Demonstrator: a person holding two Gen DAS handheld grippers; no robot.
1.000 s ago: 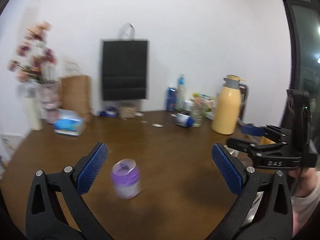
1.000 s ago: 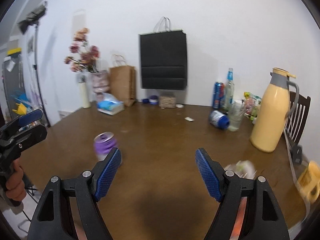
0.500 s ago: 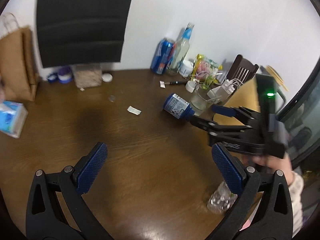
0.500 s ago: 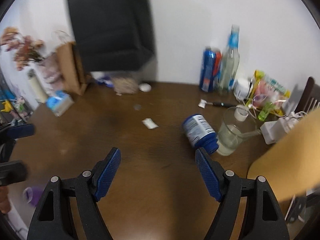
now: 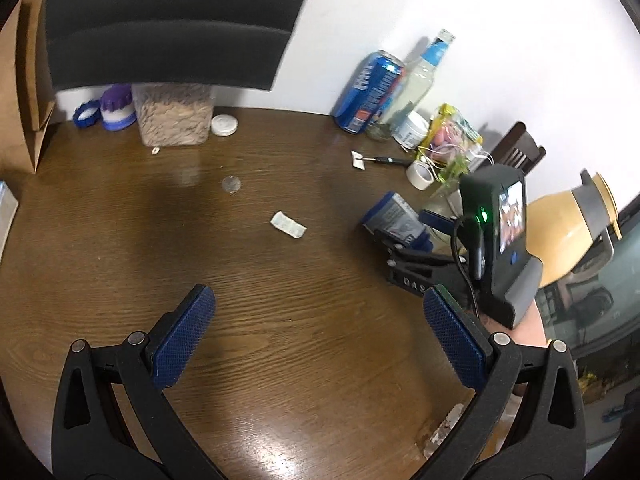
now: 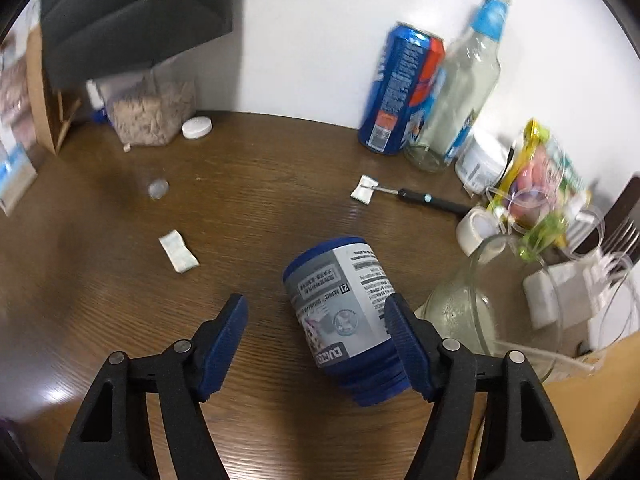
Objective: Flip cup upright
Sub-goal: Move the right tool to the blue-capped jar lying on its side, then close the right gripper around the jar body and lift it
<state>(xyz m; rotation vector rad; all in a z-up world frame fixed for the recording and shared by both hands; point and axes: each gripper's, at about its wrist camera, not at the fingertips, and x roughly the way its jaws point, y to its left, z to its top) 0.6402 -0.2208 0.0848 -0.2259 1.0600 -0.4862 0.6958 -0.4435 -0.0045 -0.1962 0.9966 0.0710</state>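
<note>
The cup [image 6: 340, 300] is blue with a grey printed label and lies on its side on the brown table [image 6: 260, 216], its base pointing away from me. My right gripper [image 6: 316, 316] is open and low over the table. The cup lies between its fingers, close against the right pad [image 6: 400, 328], and I cannot tell if they touch. In the left wrist view the same cup [image 5: 394, 216] shows at the right, with the right gripper [image 5: 404, 228] reaching around it. My left gripper [image 5: 318, 300] is open over bare wood, short of the cup and to its left.
A clear glass [image 6: 460, 312] stands just right of the cup. Behind it are a blue can [image 6: 400, 92], a glass bottle [image 6: 460, 92], a tape roll [image 6: 476, 224] and a screwdriver [image 6: 424, 200]. A yellow jug [image 5: 568, 232] stands far right. Paper scraps [image 6: 178, 250] lie to the left.
Both grippers have moved forward toward the back right of the table. My right gripper has come down around the lying blue cup. The purple cup has left both views.
</note>
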